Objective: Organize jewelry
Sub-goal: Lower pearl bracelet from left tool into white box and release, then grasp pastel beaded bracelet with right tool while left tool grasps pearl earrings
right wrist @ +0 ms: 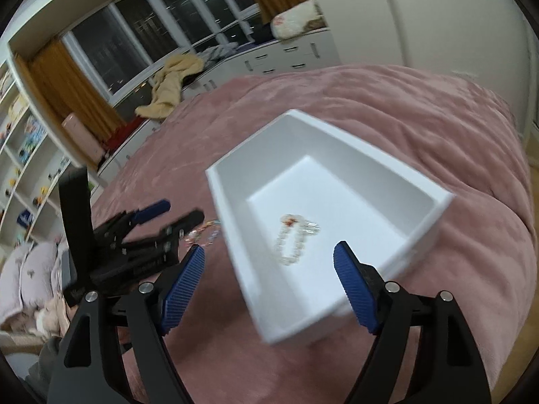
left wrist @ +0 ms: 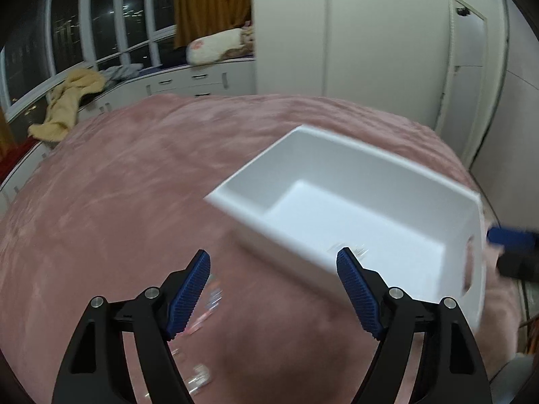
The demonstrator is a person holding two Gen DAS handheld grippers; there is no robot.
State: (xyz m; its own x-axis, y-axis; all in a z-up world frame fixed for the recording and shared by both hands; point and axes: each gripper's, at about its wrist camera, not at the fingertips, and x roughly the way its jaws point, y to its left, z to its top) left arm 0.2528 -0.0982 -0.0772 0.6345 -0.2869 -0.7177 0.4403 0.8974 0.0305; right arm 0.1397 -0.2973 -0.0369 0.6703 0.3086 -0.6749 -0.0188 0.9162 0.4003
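The left gripper (left wrist: 273, 264) stands wide, and nothing is between its blue ribbed pads (left wrist: 188, 294). The pink blanket (left wrist: 134, 185) fills the space under it. Just ahead of its right finger and a little to the right sits the white box (left wrist: 286, 232), open at the top, resting on the blanket. The near wall of the box crosses behind the tip of that right finger. Inside the box, close to the near wall, something small and clear is visible, but it is too blurred to name from this view. Below the left finger, on the blanket, lie some small pale jewelry pieces (left wrist: 202, 377), also blurred.

The right gripper (right wrist: 269, 257) is wide too, and its pads (right wrist: 353, 289) hold nothing. The same white box (right wrist: 235, 269) lies directly ahead of it, partly between the two fingers, and the pads do not touch it. On the bottom of the box, just ahead of the fingertips, lies a beaded bracelet (right wrist: 293, 240) of pale beads with a small reddish part at its far end. To the left of this gripper the left gripper (right wrist: 168, 215) is seen from the side, low over the blanket. Near its tips, just beside the left outer wall of the box, more jewelry (right wrist: 205, 232) lies on the blanket.
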